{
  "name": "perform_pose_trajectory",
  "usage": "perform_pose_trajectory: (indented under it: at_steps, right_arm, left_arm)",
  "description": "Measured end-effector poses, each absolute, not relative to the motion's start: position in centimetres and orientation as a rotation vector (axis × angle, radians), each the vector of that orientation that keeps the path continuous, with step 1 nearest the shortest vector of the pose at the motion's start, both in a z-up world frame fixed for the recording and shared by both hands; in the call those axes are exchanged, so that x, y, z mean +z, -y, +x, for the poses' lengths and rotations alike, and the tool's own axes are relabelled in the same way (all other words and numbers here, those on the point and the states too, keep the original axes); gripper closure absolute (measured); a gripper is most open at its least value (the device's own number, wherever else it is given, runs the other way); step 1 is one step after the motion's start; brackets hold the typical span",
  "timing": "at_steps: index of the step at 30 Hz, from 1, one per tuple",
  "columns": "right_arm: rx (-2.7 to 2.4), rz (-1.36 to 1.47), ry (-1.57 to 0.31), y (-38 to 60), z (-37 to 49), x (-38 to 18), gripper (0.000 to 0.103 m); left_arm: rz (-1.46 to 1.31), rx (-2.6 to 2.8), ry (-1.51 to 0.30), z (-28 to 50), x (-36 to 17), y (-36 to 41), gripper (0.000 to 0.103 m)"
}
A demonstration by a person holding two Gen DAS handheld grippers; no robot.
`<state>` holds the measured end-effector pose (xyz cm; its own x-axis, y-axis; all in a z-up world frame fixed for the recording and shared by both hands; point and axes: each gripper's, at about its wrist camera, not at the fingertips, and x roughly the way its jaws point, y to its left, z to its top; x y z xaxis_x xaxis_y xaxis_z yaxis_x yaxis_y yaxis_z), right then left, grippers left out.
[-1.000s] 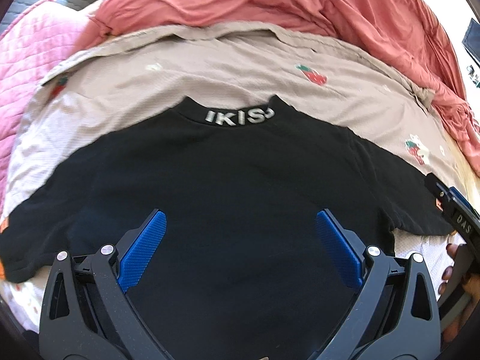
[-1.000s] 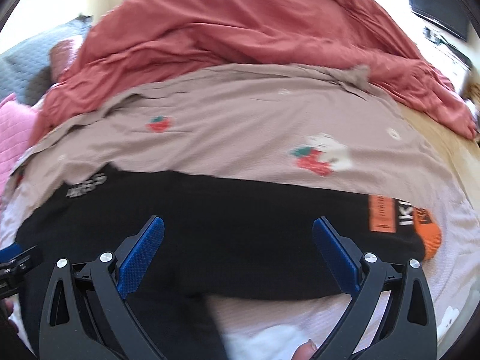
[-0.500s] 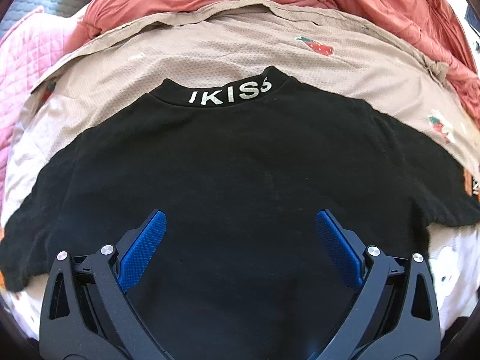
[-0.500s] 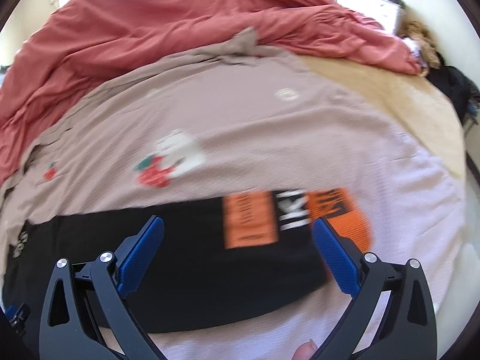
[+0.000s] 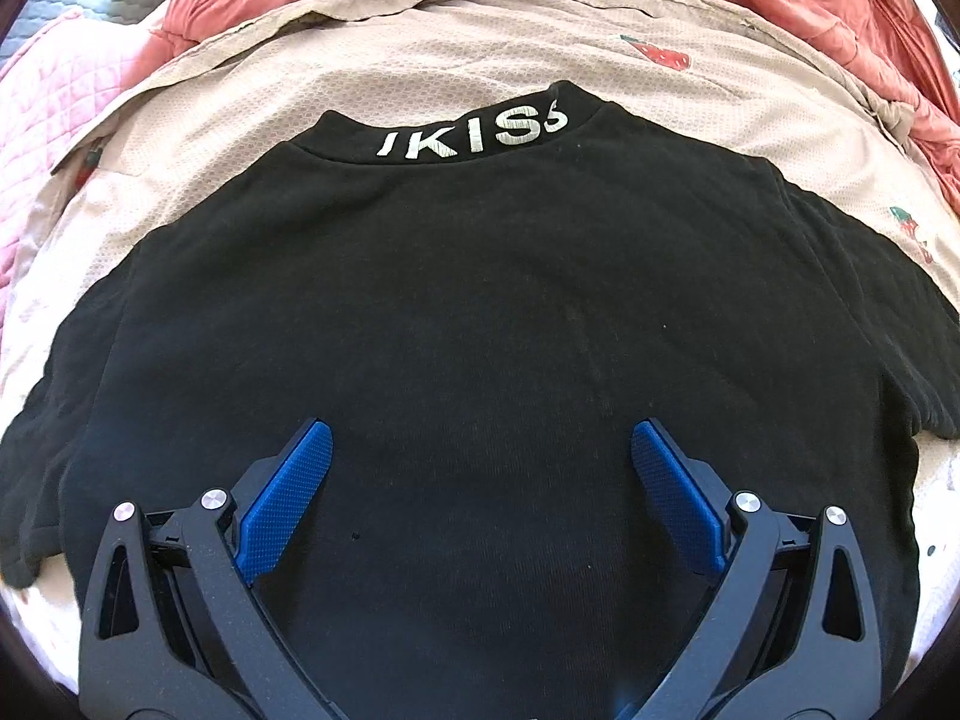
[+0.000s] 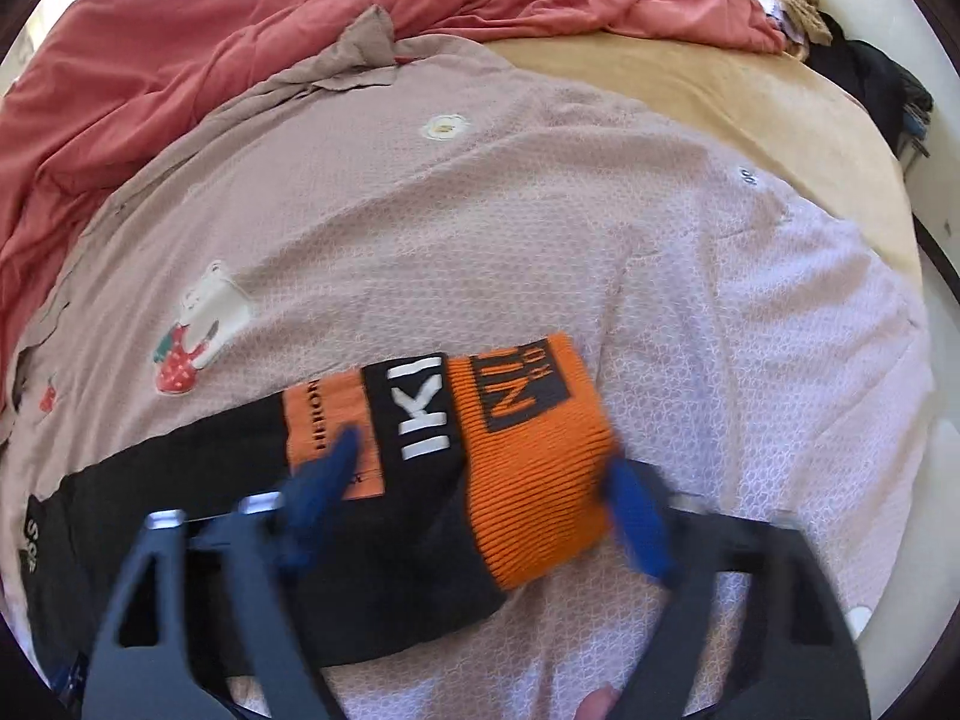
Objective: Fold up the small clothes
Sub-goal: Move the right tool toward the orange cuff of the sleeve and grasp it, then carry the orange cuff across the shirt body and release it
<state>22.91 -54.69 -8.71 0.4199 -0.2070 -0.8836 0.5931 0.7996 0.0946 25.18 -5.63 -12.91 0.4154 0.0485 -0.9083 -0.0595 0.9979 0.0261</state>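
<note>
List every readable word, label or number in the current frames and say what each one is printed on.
"IKISS", white letters on the neckband of the black shirt.
"IKI", white letters on the black band of the shirt's sleeve.
Dark lettering on the orange cuff: cut off, not legible.
Small dark print on the orange patch: too blurred to read.
White letters at the left edge of the right wrist view: too distorted to read.

We are in a home bedroom: a bed [image 6: 690,96] with a rumpled coral-red duvet [image 6: 180,42] at twelve o'clock and a beige strawberry-print blanket [image 5: 420,60].
</note>
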Motion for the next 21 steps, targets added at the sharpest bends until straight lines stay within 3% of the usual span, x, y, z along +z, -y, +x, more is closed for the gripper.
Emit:
perform_pose_trajectory:
  at_steps: [2, 3, 4, 13, 21]
  right_arm:
    - [-0.508, 0.451, -1.014, 55.0, 22.9, -8.7, 0.068]
    - [-0.495, 0.469, -0.995, 55.2, 22.7, -8.4, 0.087]
    - [-0.482, 0.468, -0.979, 55.1, 22.8, -8.0, 0.097]
    - [-0.003, 0.478, -0.787, 46.6, 25.8, -3.7, 0.097]
    - [0.391, 0.254, -0.880, 30.0, 26.6, -4.3, 0.097]
  left_arm:
    - [-0.015, 0.065, -1.140, 25.2, -12.9, 5.5, 0.009]
    - [-0.014, 0.064, -1.139, 25.2, -12.9, 5.6, 0.009]
    - [-0.012, 0.063, -1.138, 25.2, -12.8, 5.5, 0.009]
    - [-0.042, 0.075, -1.129, 24.0, -11.8, 4.4, 0.009]
    - [-0.095, 0.105, -1.114, 22.3, -10.9, 2.2, 0.009]
